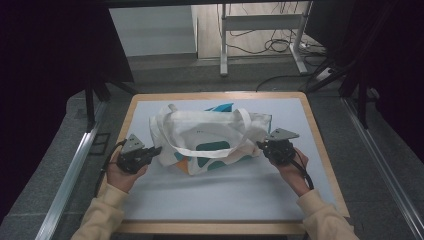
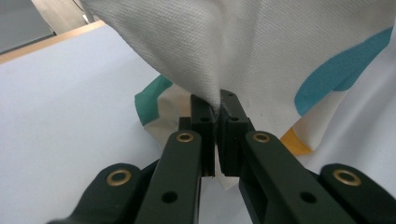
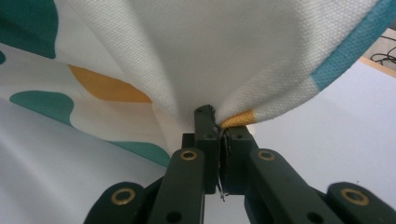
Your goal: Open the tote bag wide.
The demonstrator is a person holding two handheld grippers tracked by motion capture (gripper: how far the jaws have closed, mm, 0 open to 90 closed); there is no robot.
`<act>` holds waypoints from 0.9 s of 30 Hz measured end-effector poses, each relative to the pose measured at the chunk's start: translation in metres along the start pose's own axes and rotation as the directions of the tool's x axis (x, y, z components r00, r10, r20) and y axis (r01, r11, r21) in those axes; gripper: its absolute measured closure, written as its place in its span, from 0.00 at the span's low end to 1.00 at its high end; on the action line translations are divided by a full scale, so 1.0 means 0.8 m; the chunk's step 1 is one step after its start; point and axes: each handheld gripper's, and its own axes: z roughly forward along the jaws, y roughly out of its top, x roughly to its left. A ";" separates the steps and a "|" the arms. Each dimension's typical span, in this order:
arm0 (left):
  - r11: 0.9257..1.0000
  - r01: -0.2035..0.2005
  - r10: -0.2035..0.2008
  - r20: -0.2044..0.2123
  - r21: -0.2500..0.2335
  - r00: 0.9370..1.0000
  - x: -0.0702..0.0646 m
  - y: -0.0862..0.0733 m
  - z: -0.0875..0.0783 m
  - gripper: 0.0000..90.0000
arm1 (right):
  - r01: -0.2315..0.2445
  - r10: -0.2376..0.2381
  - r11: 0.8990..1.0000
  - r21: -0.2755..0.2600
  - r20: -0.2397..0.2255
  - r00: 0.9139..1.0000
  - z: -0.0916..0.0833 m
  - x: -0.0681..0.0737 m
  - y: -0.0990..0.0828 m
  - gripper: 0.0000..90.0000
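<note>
High view; left claw (image 1: 159, 149) clamped on tote bag (image 1: 210, 131); right claw (image 1: 259, 145) likewise

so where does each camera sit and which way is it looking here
high view: above the person's side of the table, looking forward and down at the tote bag; both forearms, left gripper and right gripper show.
left gripper view: rides the left gripper, looking along its fingers, shut on bag cloth.
right gripper view: rides the right gripper, likewise pinching cloth.
Shared: all views show the tote bag on the white tabletop.
</note>
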 end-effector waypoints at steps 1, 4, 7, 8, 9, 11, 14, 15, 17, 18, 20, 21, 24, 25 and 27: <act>1.000 0.000 0.000 0.000 0.000 1.000 0.000 0.000 0.000 0.97 | 0.000 0.000 1.000 0.000 0.000 1.000 0.000 0.000 0.000 0.96; 1.000 -0.003 0.003 -0.002 0.002 1.000 -0.002 -0.002 0.000 0.97 | 0.005 -0.005 1.000 0.001 0.001 1.000 0.000 0.001 -0.001 0.96; 1.000 -0.007 0.007 -0.006 0.004 1.000 -0.004 -0.005 0.000 0.97 | 0.005 -0.005 1.000 0.003 -0.001 1.000 0.001 0.001 -0.002 0.96; 1.000 -0.007 0.007 -0.006 0.003 1.000 -0.004 -0.005 0.000 0.97 | 0.006 -0.006 1.000 0.006 -0.002 1.000 0.001 0.001 -0.002 0.96; 1.000 -0.007 0.007 -0.007 0.001 1.000 -0.004 -0.005 0.000 0.97 | 0.006 -0.006 1.000 0.006 -0.002 1.000 0.001 0.001 -0.002 0.96; 1.000 -0.013 0.013 -0.011 0.004 1.000 -0.005 -0.006 0.002 0.97 | 0.008 -0.008 1.000 0.009 -0.002 1.000 0.003 0.002 -0.003 0.96; 1.000 -0.021 0.021 -0.010 0.013 1.000 -0.005 -0.008 0.004 0.97 | 0.012 -0.012 1.000 0.025 -0.008 1.000 0.008 0.003 -0.006 0.96; 1.000 -0.021 0.021 -0.009 0.014 1.000 -0.005 -0.009 0.004 0.97 | 0.012 -0.012 1.000 0.025 -0.008 1.000 0.008 0.003 -0.006 0.96; 0.999 -0.031 0.031 -0.012 0.018 0.999 -0.006 -0.010 0.005 0.97 | 0.015 -0.015 0.999 0.036 -0.010 1.000 0.012 0.005 -0.010 0.96; 0.999 -0.046 0.046 -0.018 0.021 0.999 -0.007 -0.011 0.005 0.97 | 0.020 -0.020 0.999 0.044 -0.011 1.000 0.015 0.006 -0.012 0.96; 0.999 -0.049 0.049 -0.021 0.020 0.999 -0.008 -0.012 0.005 0.97 | 0.018 -0.017 0.999 0.045 -0.012 1.000 0.016 0.006 -0.013 0.96; 0.998 -0.051 0.052 -0.022 0.021 0.998 -0.009 -0.012 0.006 0.97 | 0.014 -0.013 0.999 0.043 -0.013 1.000 0.016 0.005 -0.013 0.96; 0.998 -0.058 0.058 -0.022 0.023 0.998 -0.009 -0.014 0.006 0.97 | 0.017 -0.016 0.999 0.045 -0.012 1.000 0.017 0.005 -0.014 0.96; 0.998 -0.059 0.060 -0.021 0.024 0.998 -0.009 -0.015 0.006 0.97 | 0.020 -0.020 0.999 0.047 -0.012 1.000 0.017 0.005 -0.014 0.96; 0.997 -0.068 0.069 -0.023 0.027 0.997 -0.011 -0.016 0.006 0.97 | 0.018 -0.017 0.999 0.045 -0.016 1.000 0.018 0.005 -0.016 0.96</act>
